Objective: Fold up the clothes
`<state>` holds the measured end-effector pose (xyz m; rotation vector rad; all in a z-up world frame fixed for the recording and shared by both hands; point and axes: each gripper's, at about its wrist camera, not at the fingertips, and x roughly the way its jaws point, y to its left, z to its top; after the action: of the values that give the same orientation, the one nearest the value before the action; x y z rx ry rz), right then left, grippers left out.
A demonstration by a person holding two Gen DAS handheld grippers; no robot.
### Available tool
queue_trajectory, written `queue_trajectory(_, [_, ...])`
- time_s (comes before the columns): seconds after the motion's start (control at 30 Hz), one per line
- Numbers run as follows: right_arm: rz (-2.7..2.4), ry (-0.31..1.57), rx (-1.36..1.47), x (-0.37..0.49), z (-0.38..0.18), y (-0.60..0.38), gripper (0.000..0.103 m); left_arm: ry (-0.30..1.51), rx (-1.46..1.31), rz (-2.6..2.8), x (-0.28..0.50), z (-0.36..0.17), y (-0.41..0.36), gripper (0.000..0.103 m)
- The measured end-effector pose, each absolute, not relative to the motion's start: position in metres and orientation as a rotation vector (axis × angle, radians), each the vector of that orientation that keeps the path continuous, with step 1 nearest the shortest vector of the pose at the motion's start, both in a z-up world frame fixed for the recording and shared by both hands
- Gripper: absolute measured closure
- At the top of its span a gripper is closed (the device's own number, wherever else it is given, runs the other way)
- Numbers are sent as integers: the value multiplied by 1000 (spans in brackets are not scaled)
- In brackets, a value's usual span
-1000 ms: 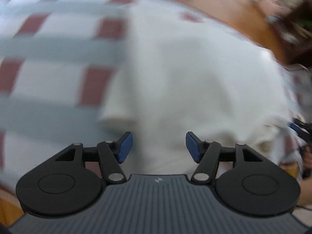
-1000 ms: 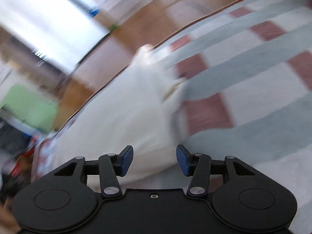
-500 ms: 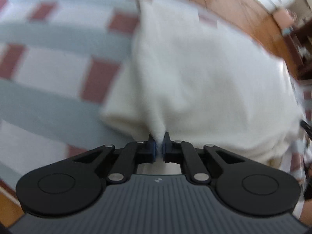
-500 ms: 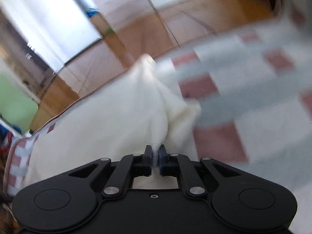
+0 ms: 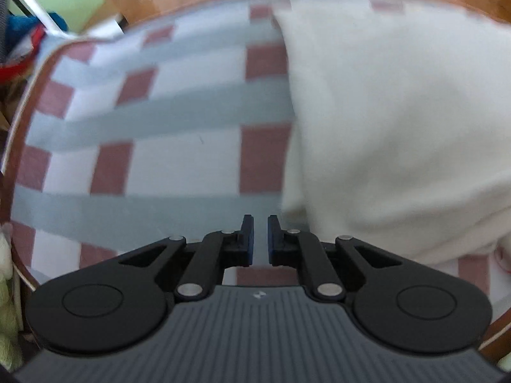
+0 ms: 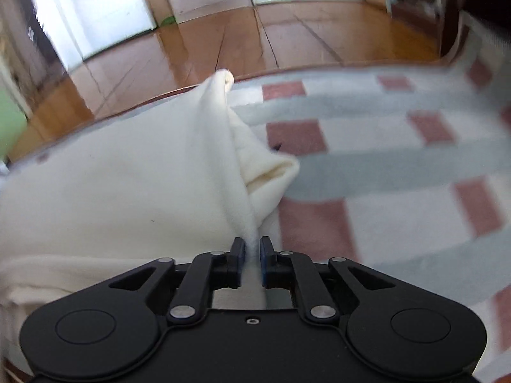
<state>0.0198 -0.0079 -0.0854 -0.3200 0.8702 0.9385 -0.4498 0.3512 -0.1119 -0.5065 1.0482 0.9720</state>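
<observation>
Checked cloth covers the table (image 5: 159, 159) in both views, wood floor beyond. From here: my right gripper (image 6: 252, 261) has its fingers (image 6: 238, 261) clamped on a ridge of the cream garment (image 6: 127, 191), low centre of frame, pulling it up into a tent, likely to carry that edge over for a fold. My left gripper (image 5: 260, 242) is nearly closed with a bare slit, gripping nothing; garment (image 5: 399, 127) fills its right half. Only the left view shows the garment's straight left edge; only the right shows the pinch and the loose flap behind it.
</observation>
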Motion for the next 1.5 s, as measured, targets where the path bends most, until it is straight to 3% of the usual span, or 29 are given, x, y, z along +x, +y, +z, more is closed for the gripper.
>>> queue_trajectory(0.07, [949, 807, -331, 26, -72, -1, 68, 918, -587, 957, -463, -94, 367, 69])
queue_trajectory(0.13, [960, 743, -342, 32, -59, 5, 51, 832, -617, 945, -462, -87, 386, 54])
queue_trajectory(0.17, [965, 712, -348, 35, -52, 8, 47, 789, -630, 938, -461, -83, 396, 49])
queue_trajectory(0.23, [1040, 712, -318, 48, -45, 31, 46, 781, -617, 916, -443, -87, 419, 38])
queue_trajectory(0.53, [1129, 1044, -134, 133, -75, 142, 44, 818, -614, 719, -377, -108, 485, 34])
queue_trajectory(0.7, [1163, 962, -241, 136, -88, 167, 48, 896, -517, 763, -356, -132, 501, 33])
queue_trajectory(0.73, [1188, 941, -252, 134, -89, 171, 50, 889, -522, 749, -354, -135, 504, 34])
queue_trajectory(0.77, [1203, 924, -257, 132, -90, 175, 67, 878, -534, 729, -353, -137, 507, 42])
queue_trajectory(0.8, [1206, 903, -271, 130, -91, 178, 86, 865, -546, 711, -353, -139, 508, 56])
queue_trajectory(0.83, [1203, 880, -290, 129, -92, 181, 95, 910, -551, 714, -348, -141, 508, 96])
queue_trajectory(0.93, [1144, 728, -356, 125, -79, 182, 97, 1013, -408, 807, -335, -132, 494, 96])
queue_trajectory(1.1, [1143, 715, -361, 126, -78, 180, 97, 989, -306, 902, -324, -121, 487, 95])
queue_trajectory(1.17, [1135, 764, -369, 128, -87, 182, 92, 963, -393, 914, -329, -127, 496, 89])
queue_trajectory(1.2, [1130, 786, -362, 130, -88, 181, 85, 949, -428, 914, -335, -128, 498, 87])
queue_trajectory(1.27, [1090, 832, -354, 136, -86, 175, 49, 915, -489, 911, -347, -130, 500, 69])
queue_trajectory(1.37, [1096, 874, -372, 140, -78, 156, 46, 834, -630, 854, -378, -129, 498, 42])
queue_trajectory(1.5, [1193, 1010, -303, 148, -75, 127, 35, 751, -850, 720, -410, -139, 487, 40])
